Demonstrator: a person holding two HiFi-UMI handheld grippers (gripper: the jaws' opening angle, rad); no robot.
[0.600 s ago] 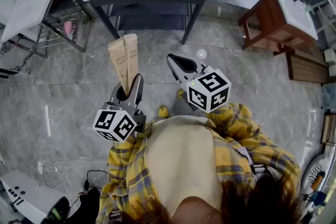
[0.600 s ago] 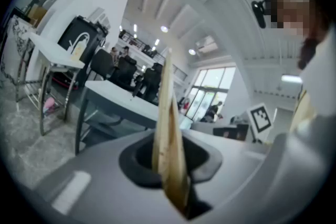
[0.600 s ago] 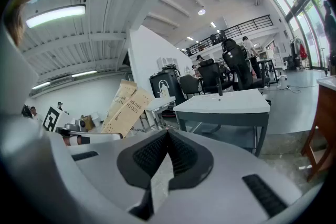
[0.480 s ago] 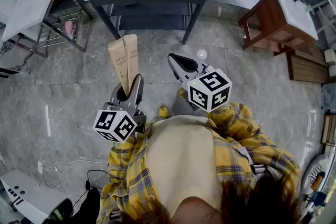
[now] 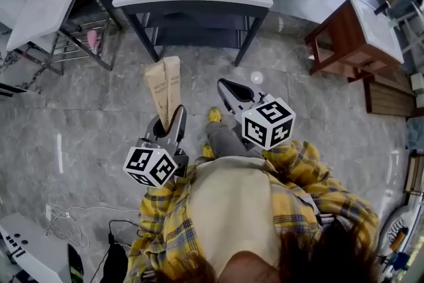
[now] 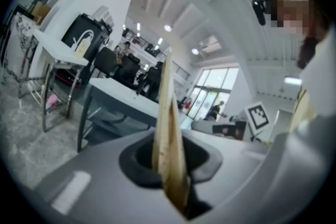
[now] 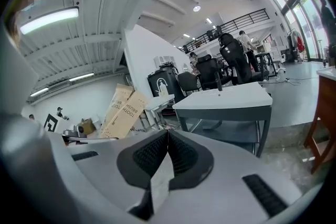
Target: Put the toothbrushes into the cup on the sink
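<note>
— So, where are the toothbrushes?
— They're two cardboard toothbrush boxes point(image 5: 163, 86), side by side. The left gripper point(image 5: 169, 121) pinches their lower ends, and they stick up and forward. The sink point(image 5: 192, 2) stands well ahead across the floor, and I see no cup on it.
— And the other gripper?
— The right gripper point(image 5: 229, 85) has its jaws pressed together and carries no box.
— Any advice?
— Walk in close first. Hold the squeeze even so the boxes don't pivot, and find the cup before tilting them.
</note>
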